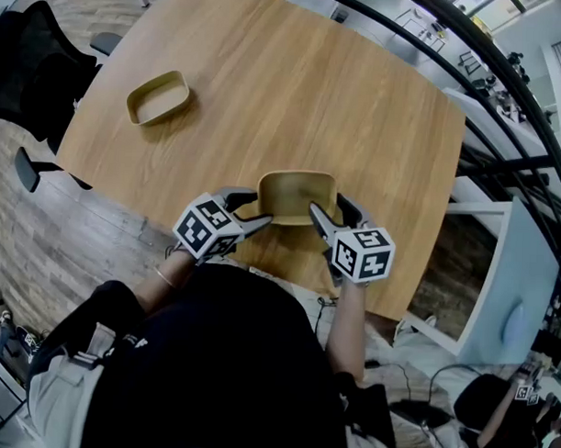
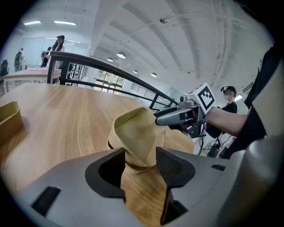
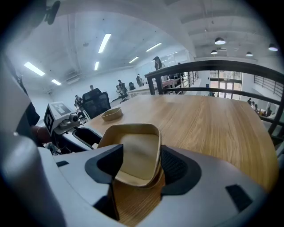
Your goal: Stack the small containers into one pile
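Near container (image 1: 298, 193), tan and open-topped, sits at the near edge of the wooden surface (image 1: 313, 91), just in front of the person. It is gripped from both ends. The left gripper (image 1: 253, 211) has its fingers pressed onto one corner of the near container, which looks squeezed inward in the left gripper view (image 2: 137, 133). The right gripper (image 1: 329, 216) has its fingers closed across the opposite end, one on each side wall, as the right gripper view (image 3: 135, 153) shows. Far container (image 1: 159, 97), of the same colour, lies well apart near the surface's far left corner.
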{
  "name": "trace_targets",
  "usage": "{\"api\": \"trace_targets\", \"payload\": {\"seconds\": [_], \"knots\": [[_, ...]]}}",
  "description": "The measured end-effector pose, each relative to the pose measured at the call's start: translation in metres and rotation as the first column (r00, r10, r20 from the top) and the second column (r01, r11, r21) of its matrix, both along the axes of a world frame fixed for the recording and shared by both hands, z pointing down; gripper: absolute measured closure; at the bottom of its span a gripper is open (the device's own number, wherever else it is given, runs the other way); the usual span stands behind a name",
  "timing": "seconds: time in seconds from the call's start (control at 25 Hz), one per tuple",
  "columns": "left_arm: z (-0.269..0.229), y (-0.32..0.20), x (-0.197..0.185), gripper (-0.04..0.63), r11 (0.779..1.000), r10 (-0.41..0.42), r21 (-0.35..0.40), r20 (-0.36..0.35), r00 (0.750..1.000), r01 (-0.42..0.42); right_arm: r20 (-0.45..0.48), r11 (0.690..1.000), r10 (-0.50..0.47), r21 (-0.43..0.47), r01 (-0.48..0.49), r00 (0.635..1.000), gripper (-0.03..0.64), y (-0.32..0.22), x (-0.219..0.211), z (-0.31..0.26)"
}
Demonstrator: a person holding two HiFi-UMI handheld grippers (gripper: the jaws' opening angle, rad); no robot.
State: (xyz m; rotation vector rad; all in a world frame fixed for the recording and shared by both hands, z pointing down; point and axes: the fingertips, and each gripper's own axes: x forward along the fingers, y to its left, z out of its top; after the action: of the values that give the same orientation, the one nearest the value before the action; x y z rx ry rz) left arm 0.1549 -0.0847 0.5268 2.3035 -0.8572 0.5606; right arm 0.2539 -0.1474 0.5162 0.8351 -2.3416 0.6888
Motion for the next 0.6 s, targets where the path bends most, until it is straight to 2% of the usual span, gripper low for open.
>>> {"api": "trace_targets", "payload": {"seconds": [0.6], "knots": [[0.01,-0.002,0.001,0.383,0.999,0.031,-0.019,0.024,0.999,-0.031,-0.022,0.999,0.023,-0.036,-0.023,0.999,0.364,0.001,0.005,0.017]]}}
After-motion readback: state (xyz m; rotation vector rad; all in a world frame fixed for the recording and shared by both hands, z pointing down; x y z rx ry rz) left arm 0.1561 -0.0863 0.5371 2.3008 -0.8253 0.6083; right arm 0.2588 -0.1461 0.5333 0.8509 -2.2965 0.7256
